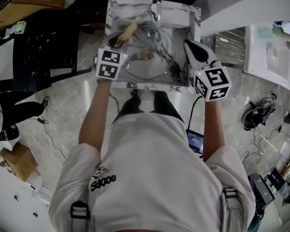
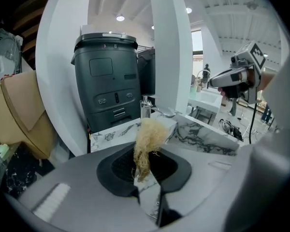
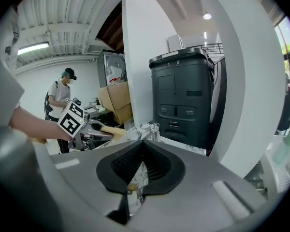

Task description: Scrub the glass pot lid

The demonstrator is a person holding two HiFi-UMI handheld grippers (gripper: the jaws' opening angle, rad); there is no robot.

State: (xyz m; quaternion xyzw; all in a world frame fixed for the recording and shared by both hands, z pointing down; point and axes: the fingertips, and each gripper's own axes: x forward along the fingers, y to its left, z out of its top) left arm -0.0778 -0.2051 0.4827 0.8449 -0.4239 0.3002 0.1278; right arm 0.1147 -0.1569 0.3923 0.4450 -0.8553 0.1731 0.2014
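The glass pot lid (image 1: pixel 150 57) lies in the marble sink (image 1: pixel 117 8), below the faucet (image 1: pixel 156 7). My left gripper (image 1: pixel 117 40) hovers over the sink's left side, shut on a tan fibrous scrubber (image 1: pixel 128 30) that sticks out past its tips. In the left gripper view the scrubber (image 2: pixel 147 132) is pinched between the dark pads of the left gripper (image 2: pixel 147 153). My right gripper (image 1: pixel 195 50) is over the sink's right edge. In its own view the right gripper (image 3: pixel 142 149) has its pads meeting at the tips, with nothing clearly held.
A dark grey bin (image 2: pixel 106 81) and a white pillar (image 2: pixel 169 47) stand behind the sink. A white counter (image 1: pixel 270 52) is at the right, shoes (image 1: pixel 256 112) and cables on the floor, a cardboard box (image 1: pixel 17 161) at the left. Another person (image 3: pixel 60 100) stands far off.
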